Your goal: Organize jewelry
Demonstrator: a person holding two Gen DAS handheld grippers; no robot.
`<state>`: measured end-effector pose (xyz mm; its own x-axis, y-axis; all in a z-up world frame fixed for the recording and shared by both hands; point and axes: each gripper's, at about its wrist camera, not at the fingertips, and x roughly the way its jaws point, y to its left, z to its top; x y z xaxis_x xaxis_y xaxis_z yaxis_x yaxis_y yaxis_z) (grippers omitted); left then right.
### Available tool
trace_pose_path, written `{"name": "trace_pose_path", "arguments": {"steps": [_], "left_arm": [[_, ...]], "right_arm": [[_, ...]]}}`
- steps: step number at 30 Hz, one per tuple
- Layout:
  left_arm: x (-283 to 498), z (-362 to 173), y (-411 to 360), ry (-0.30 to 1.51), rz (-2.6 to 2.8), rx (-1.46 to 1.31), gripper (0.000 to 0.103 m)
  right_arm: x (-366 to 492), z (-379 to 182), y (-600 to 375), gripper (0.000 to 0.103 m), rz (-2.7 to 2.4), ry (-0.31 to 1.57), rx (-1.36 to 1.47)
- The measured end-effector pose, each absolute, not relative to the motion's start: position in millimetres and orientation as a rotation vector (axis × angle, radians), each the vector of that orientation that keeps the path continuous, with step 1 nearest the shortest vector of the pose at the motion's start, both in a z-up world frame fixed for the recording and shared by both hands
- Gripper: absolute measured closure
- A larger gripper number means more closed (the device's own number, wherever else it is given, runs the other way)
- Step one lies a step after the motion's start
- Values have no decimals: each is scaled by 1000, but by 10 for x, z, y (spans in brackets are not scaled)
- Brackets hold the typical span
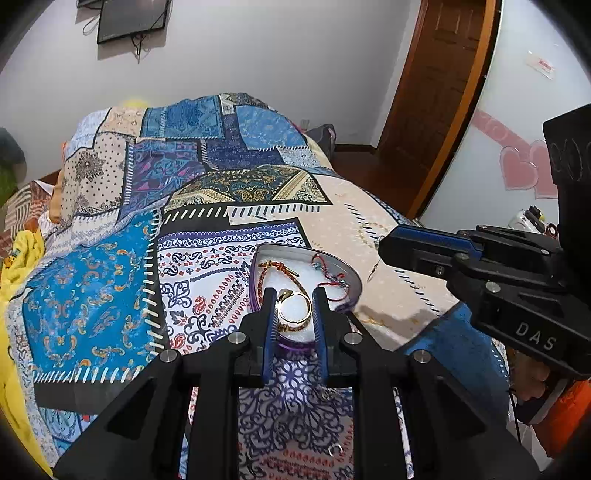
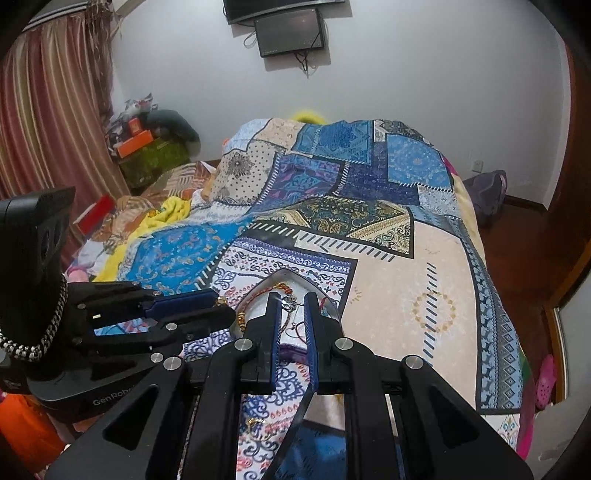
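Bedspread (image 1: 207, 280): patchwork in blue, white and tan, under everything.
Other things: screen (image 2: 291, 31) on the wall at 12 o'clock; orange box (image 2: 135, 142) at 10 o'clock.
Jewelry box (image 1: 343, 267): heart shaped, white inside, point toward 12 o'clock, long way 6 to 12.
Gold ring (image 1: 294, 304): lies flat in the box, between the fingers.
Red cord bracelet (image 1: 332, 275): at 2 o'clock of the ring.
Left gripper (image 1: 294, 301): a little open, low over the box, ring in the gap, not squeezed.
Right gripper (image 2: 291, 308): a little open; whether it holds the small silver charm (image 2: 288, 303) I cannot tell.
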<state>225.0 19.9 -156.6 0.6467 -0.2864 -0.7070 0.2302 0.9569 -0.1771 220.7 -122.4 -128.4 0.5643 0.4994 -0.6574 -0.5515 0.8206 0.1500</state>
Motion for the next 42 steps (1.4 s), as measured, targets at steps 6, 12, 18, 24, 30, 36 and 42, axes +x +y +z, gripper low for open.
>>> {"name": "trace_pose_path", "arguments": {"steps": [6,12,18,24,30,36,42], "left_arm": [[2431,-1654,210,850,-306,-86,85],[2528,-1711,168,865,-313,-68,85],[2590,-1759,158,886,-315,-65,85],[2614,-1780,151,885,-291,-52,85],[2583,-1730,167,863,-283,-48,85],[2543,-1682,189,850,-274,-47,85],[2448,-1622,222,842,-263,-47,85]], "right_arm": [[2349,-1340,-1143,92,631,777,-103],[2451,-1428,-1067,92,653,814,-109],[2536,-1549,-1068,92,663,859,-76],[2607,-1619,-1062,92,660,900,-46],[2659,-1640,-1075,92,657,923,-26],[2625,-1621,-1068,92,645,914,-59],[2554,-1546,-1072,91,626,892,-95]]}}
